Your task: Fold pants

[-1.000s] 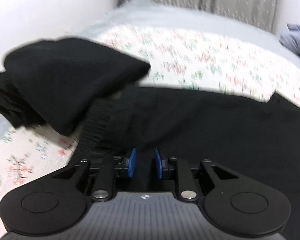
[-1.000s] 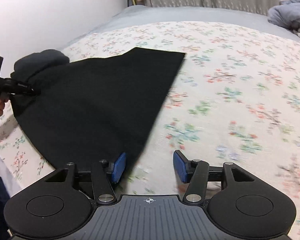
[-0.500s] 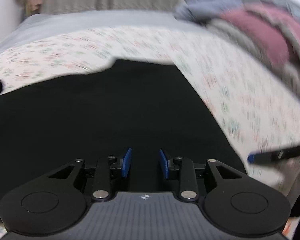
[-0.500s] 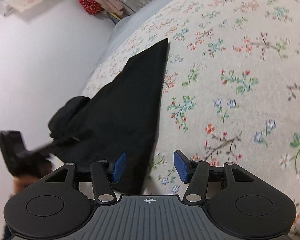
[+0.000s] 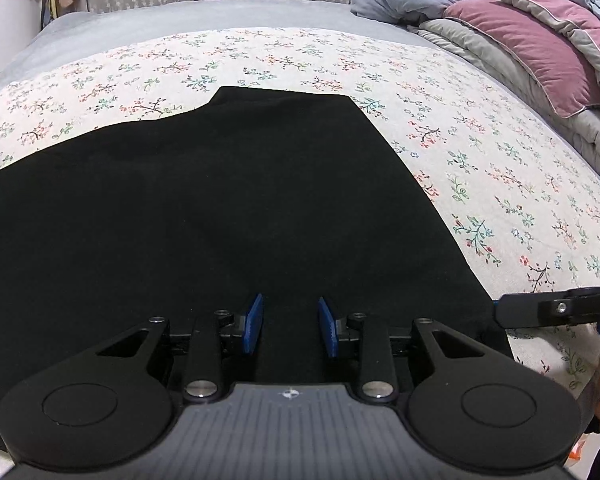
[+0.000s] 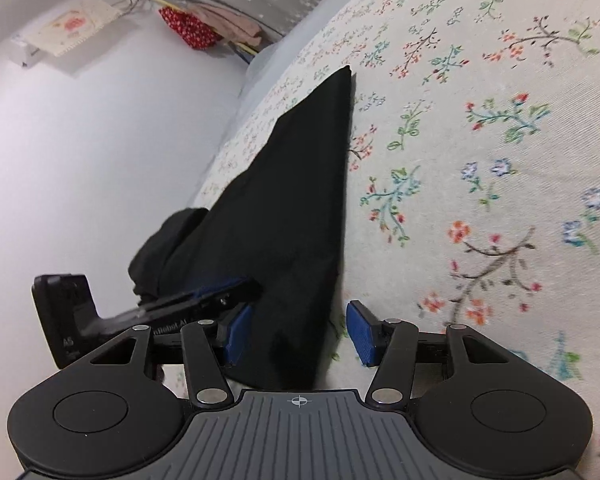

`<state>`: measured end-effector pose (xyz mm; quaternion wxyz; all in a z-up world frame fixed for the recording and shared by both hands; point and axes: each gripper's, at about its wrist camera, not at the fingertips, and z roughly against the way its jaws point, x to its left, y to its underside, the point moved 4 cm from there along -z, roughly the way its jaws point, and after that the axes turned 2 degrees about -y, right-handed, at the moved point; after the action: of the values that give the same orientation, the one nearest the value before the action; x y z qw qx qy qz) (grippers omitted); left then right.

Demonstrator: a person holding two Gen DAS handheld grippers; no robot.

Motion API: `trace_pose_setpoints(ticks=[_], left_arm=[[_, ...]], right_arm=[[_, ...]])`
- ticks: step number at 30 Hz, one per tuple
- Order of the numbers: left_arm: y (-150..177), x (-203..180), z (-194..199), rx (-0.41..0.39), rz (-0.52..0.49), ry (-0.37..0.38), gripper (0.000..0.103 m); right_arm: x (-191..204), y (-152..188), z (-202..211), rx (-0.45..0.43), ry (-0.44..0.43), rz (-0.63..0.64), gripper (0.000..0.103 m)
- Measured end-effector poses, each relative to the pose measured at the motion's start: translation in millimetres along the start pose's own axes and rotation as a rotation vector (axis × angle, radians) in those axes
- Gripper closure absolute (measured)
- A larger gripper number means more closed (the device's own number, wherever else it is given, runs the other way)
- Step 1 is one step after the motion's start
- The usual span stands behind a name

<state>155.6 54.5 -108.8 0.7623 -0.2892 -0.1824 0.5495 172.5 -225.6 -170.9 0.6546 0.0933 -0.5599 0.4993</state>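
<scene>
Both grippers have swung round within a second: a folded black bundle that filled the left wrist view is now out at its far left edge, and the black pants (image 5: 220,208) lie spread flat across the floral bedspread (image 5: 480,152). Left gripper (image 5: 290,326) hovers low over the near edge of the cloth, fingers apart and holding nothing. Right gripper (image 6: 300,334) sits at the near right corner, its blue pads (image 6: 362,334) spread either side of the hem, not yet pinching. Judging by the single dark slab with one straight side, a first lengthwise fold looks done; the crosswise folds appear to remain. Pillows and quilts (image 5: 540,40) are heaped well apart.
</scene>
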Motion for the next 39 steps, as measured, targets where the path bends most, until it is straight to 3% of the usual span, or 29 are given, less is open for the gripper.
trace_pose_setpoints(ticks=[4, 6, 8, 15, 21, 26, 32, 36, 39], left_arm=[[-1, 1, -1, -0.001, 0.001, 0.003, 0.049], [-2, 2, -1, 0.0, 0.006, 0.005, 0.049], [-2, 2, -1, 0.001, 0.007, 0.006, 0.049], [-3, 3, -2, 0.004, 0.017, 0.011, 0.049], [-10, 9, 2, 0.006, 0.056, 0.035, 0.048], [-29, 5, 19, -0.049, 0.068, 0.08, 0.038], [-64, -37, 26, -0.067, -0.027, 0.111, 0.029], [-85, -75, 3, -0.017, -0.097, 0.107, 0.022], [-98, -105, -22, 0.036, -0.172, 0.062, 0.018]], right_arm=[[-1, 3, -9, -0.009, -0.017, -0.028, 0.066], [-4, 6, -13, -0.004, -0.006, -0.038, 0.084], [-6, 8, -14, -0.012, -0.004, -0.042, 0.088], [-5, 8, -16, -0.033, -0.006, -0.055, 0.089], [15, 11, -16, -0.067, 0.059, 0.034, 0.097], [43, 14, -16, -0.131, 0.122, 0.177, 0.097], [52, 12, -21, -0.158, 0.125, 0.201, 0.097], [50, 14, -22, -0.16, 0.146, 0.221, 0.097], [54, 17, -21, -0.165, 0.159, 0.26, 0.097]])
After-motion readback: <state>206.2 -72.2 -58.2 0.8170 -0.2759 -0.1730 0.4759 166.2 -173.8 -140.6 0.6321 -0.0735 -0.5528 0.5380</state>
